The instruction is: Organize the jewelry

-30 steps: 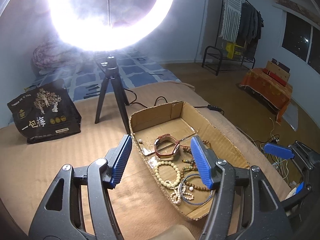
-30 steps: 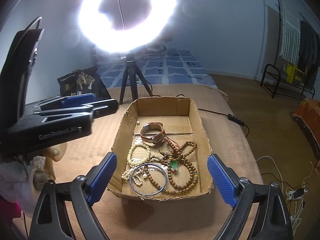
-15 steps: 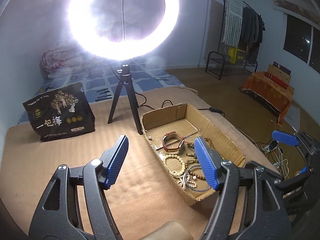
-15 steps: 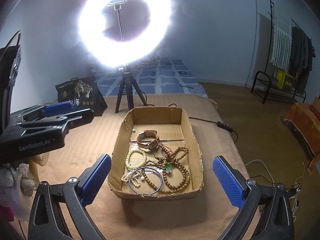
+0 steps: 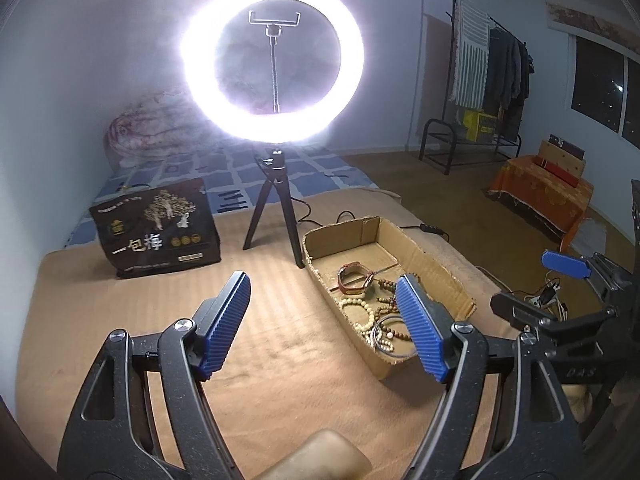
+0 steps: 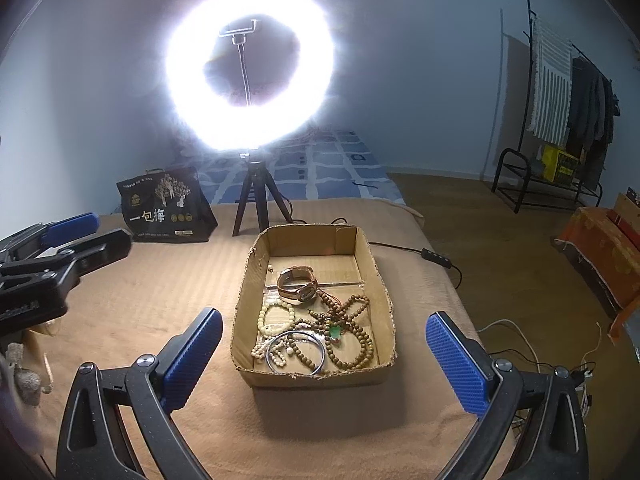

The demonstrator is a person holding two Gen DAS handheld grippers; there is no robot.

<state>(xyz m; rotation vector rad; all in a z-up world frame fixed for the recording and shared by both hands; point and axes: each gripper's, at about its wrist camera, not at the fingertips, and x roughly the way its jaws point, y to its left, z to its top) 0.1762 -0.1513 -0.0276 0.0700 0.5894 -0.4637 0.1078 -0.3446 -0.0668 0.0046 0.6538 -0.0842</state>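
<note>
A shallow cardboard box [image 6: 248, 280] [image 5: 436, 264] sits on the tan cloth and holds the jewelry. Inside lie a brown-strap watch [image 6: 298, 284] [image 5: 354, 278], a pale bead bracelet [image 6: 276, 316] [image 5: 356, 308], a silver bangle [image 6: 296, 352], and a long wooden bead necklace [image 6: 352, 328] with a green pendant [image 6: 335, 334]. My right gripper [image 6: 324, 364] is open and empty, just before the box's near wall. My left gripper [image 5: 324, 320] is open and empty, to the left of the box; its right finger hides part of the jewelry.
A lit ring light on a black tripod [image 6: 256, 200] [image 5: 276, 208] stands behind the box. A black printed bag [image 6: 166, 208] [image 5: 156, 228] sits at the back left. A cable and switch [image 6: 432, 254] run off to the right. A clothes rack [image 6: 560, 120] stands far right.
Both grippers have pulled back and up from the box, so the box looks smaller and farther. The jewelry has not moved.
</note>
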